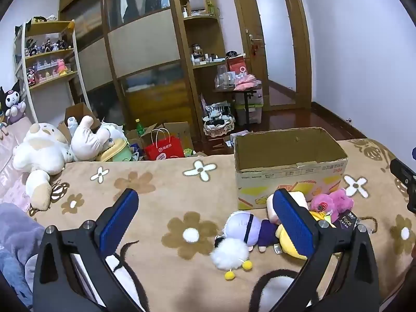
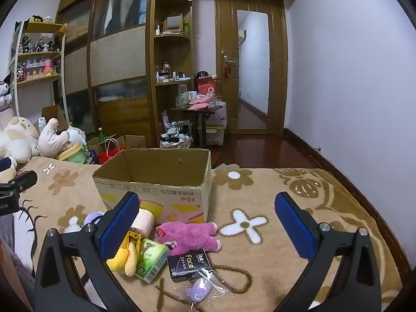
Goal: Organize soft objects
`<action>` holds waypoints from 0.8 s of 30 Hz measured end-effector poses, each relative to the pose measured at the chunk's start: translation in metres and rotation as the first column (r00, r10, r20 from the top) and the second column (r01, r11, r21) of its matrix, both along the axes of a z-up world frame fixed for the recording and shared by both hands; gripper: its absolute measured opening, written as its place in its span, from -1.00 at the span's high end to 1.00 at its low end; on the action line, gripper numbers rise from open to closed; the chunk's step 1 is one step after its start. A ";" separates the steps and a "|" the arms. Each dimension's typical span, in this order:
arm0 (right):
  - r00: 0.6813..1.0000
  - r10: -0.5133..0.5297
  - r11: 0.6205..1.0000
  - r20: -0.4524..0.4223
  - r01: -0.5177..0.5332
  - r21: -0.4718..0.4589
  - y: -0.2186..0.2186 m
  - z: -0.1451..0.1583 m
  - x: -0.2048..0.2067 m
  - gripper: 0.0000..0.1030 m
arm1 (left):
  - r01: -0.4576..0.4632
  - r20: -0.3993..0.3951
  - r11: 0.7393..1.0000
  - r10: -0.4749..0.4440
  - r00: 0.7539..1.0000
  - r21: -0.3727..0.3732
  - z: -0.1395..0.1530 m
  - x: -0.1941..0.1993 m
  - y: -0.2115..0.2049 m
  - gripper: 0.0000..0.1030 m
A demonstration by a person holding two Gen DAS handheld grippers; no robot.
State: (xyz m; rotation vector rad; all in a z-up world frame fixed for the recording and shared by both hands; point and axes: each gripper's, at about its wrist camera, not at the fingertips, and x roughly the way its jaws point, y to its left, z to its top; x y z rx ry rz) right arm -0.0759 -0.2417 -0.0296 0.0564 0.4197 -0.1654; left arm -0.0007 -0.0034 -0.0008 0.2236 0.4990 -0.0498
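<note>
On the flowered blanket (image 2: pixel 260 273), the pink bear (image 2: pixel 189 235) lies crosswise before the empty box (image 2: pixel 156 182), just ahead-left of the right gripper (image 2: pixel 206 226), the nearer one. Both it and the left gripper (image 1: pixel 205 215) gape, holding nothing.

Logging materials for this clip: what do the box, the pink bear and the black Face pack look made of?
Box: corrugated cardboard, matte brown inside, printed outside, ragged rim. Pink bear: plush fabric, fuzzy nap. Black Face pack: probably glossy plastic film, going by its sheen.
</note>
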 end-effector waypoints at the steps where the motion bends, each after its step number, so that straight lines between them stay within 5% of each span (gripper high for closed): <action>1: 1.000 0.004 1.000 0.004 -0.004 0.000 0.000 0.000 0.000 -1.00 | 0.002 -0.001 1.000 -0.002 1.000 0.006 0.000 -0.001 -0.003 -0.98; 24: 1.000 -0.013 1.000 -0.004 0.013 -0.012 0.001 -0.007 0.003 -1.00 | 0.008 -0.024 0.999 -0.009 1.000 -0.035 -0.002 0.003 0.003 -0.98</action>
